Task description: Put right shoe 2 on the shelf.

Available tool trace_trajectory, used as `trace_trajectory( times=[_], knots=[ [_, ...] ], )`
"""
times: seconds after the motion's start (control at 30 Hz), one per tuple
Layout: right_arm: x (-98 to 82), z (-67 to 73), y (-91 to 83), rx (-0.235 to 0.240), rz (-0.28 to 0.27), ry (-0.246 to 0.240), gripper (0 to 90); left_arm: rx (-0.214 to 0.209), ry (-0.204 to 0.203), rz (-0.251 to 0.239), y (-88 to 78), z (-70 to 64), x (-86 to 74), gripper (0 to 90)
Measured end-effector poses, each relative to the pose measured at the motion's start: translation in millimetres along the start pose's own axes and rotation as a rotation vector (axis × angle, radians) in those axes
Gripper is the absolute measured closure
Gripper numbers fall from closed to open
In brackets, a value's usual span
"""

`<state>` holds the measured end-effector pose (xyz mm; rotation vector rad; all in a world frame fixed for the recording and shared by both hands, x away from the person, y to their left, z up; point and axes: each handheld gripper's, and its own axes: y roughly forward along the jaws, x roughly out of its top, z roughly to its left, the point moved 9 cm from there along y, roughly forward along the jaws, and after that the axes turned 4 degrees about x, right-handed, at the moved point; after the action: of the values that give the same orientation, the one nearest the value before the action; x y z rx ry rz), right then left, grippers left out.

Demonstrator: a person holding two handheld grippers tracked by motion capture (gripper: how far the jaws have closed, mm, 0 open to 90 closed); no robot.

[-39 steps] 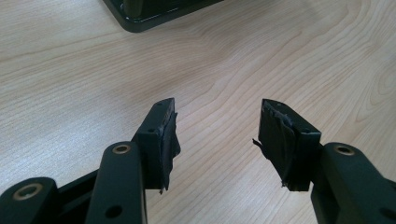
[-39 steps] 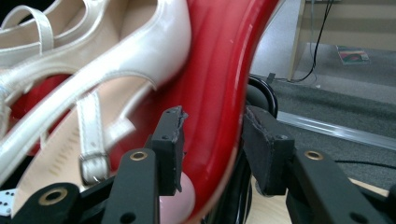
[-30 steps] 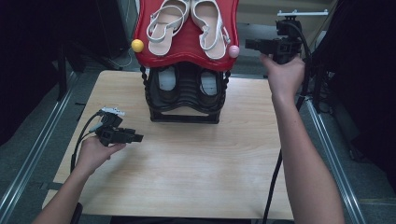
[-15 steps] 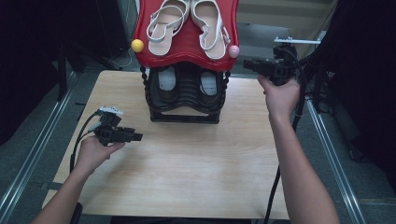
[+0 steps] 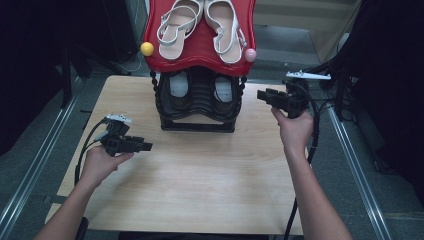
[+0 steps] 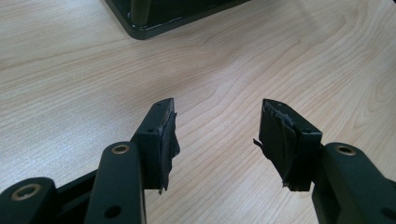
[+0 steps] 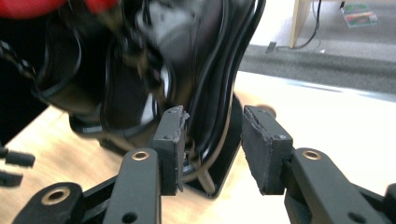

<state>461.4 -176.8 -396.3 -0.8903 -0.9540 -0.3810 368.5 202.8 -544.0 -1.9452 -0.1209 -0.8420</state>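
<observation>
**Shoe rack at the far table edge, right gripper level with its lower tier**

Shoe rack [image 5: 199, 100] stands at the middle of the table's far edge: a black two-tier frame with a red top shelf [image 5: 200, 47].

Right gripper [image 5: 266, 95]: jaws apart, nothing between the pads. It is held just beside the rack's right side, pointing at the lower tier. In the right gripper view [image 7: 211, 154] the rack's black wire frame [image 7: 219, 93] and base corner lie straight ahead of the open jaws, close but not clamped; that view is blurred, so contact cannot be judged.

Left gripper [image 5: 145, 146]: jaws apart, empty. It sits low over the table near the left edge, well apart from the rack. In the left gripper view [image 6: 217, 140] bare wood lies between the pads, with the rack's base corner [image 6: 140, 23] farther off.

Contents of the rack: a pair of white sandals [image 5: 200, 22] on the red shelf; a pair of dark shoes [image 5: 200, 90] in the lower tier. A yellow knob [image 5: 147, 48] and a pink knob [image 5: 250, 55] mark the shelf's front corners.

Clearance: the table [image 5: 210, 190] is bare wood between the rack and the near edge. To the rack's right, only a narrow strip of tabletop runs out to the edge, and the right gripper occupies it. Metal rails [image 5: 355, 165] run along both sides of the table.
</observation>
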Motion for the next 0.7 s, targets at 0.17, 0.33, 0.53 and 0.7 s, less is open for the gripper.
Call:
trace_trajectory(
  times=[0.17, 0.33, 0.53, 0.7],
  knots=[
    [-22.9, -1.3, 4.0, 0.005, -0.002, 0.024, 61.1, 0.001, 0.004, 0.002, 0.2, -0.2, -0.1, 46.5],
    [-42.9, 0.9, 10.7, 0.015, 0.0, 0.026, 61.5, 0.001, 0.007, 0.006, 0.6, 0.3, -0.5, 46.6],
    [-66.0, 5.5, 17.0, 0.032, 0.017, 0.02, 61.4, 0.003, 0.004, 0.003, 0.4, 1.1, -0.4, 46.6],
    [-82.8, 10.2, 20.5, 0.053, 0.026, 0.036, 61.4, 0.003, 0.009, -0.001, 0.6, 0.3, -0.2, 46.5]
  ],
)
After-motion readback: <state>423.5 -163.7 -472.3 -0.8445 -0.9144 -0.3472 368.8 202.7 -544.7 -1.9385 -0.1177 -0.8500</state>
